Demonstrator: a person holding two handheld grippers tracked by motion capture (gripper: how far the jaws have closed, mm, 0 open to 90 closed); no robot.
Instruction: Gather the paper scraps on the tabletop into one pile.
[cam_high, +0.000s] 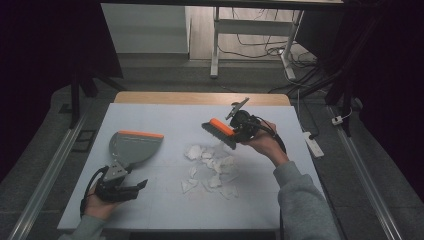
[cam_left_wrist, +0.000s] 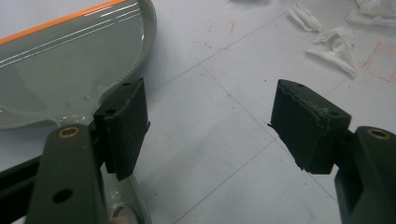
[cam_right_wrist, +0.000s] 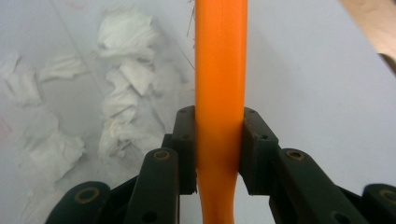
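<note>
Brush (cam_high: 220, 132): orange back and handle, dark bristles.
Dustpan (cam_high: 131, 146): grey, with an orange strip along its front edge.
Paper scraps (cam_high: 212, 167): white, crumpled.
Counter (cam_high: 165, 120): pale blue-white, faint thin grid lines, a few reddish smudges; light wood edge at the far side.
Left hand-held gripper (cam_left_wrist: 210, 130): black pads, dark green-grey links, brass-coloured pins.
Right hand-held gripper (cam_right_wrist: 219, 149): the same dark colours.
Sleeve (cam_high: 302, 200): grey.
Floor (cam_high: 165, 75): dark grey.

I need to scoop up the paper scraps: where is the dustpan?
In the high view the dustpan lies on the table's left side, just ahead of the open left gripper, left of the paper scraps.
</note>
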